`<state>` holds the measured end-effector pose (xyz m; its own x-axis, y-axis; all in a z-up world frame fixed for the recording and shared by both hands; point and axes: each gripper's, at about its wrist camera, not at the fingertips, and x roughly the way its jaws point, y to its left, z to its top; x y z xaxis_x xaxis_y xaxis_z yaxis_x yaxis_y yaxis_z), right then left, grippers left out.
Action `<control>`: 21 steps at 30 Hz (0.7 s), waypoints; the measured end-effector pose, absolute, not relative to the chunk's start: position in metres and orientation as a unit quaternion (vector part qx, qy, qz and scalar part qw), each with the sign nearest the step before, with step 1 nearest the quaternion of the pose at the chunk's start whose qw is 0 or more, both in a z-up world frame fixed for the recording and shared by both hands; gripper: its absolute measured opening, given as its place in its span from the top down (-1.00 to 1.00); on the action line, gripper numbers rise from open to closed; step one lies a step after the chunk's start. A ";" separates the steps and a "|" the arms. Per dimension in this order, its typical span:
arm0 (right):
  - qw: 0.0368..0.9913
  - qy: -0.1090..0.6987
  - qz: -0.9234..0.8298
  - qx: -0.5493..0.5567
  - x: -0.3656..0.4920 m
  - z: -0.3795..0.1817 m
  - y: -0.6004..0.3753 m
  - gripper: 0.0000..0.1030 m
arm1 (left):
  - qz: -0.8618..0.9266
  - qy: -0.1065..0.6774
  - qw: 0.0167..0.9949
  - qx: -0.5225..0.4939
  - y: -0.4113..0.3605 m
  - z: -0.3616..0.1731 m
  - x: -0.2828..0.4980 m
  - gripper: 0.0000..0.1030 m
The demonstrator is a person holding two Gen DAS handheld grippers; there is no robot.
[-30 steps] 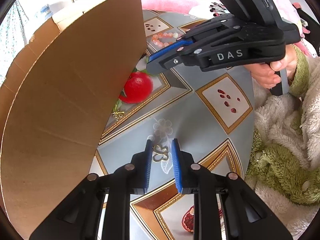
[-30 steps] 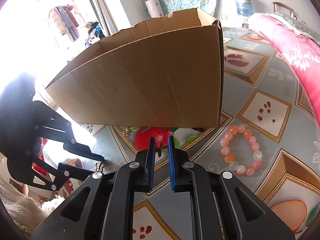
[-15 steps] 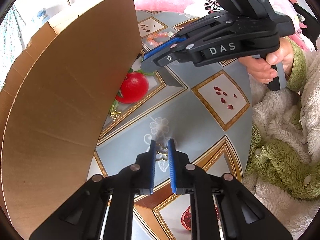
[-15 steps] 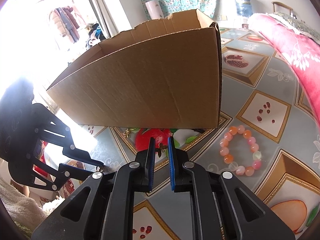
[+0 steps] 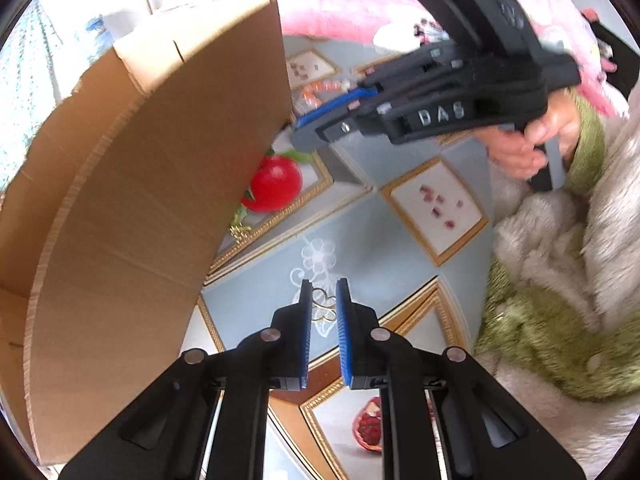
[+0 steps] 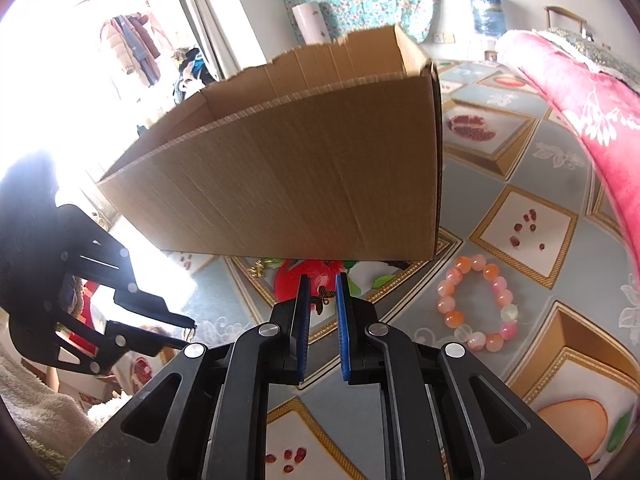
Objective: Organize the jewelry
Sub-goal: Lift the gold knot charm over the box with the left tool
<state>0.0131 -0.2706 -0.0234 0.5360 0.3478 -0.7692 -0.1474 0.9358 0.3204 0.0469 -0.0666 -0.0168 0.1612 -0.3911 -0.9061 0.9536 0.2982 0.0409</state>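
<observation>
Pick-up step: left tongs [image 5: 322,306] have just been closing on a thin gold openwork charm [image 5: 323,307], nipped between the blue ribbed pads just above the glossy patterned surface [image 5: 372,248]; right tongs [image 6: 321,298] pinch a dark butterfly charm [image 6: 322,299]. Next, judged: carry each over the corrugated cardboard box [image 6: 304,184] rim and release. Bead bracelet [image 6: 478,304], smooth and round, lies right of the box.
</observation>
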 end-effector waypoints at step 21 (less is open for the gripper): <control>0.822 0.506 0.226 0.132 0.143 0.032 -0.268 0.80 | -0.390 0.519 0.752 0.107 -0.053 0.049 0.204 0.78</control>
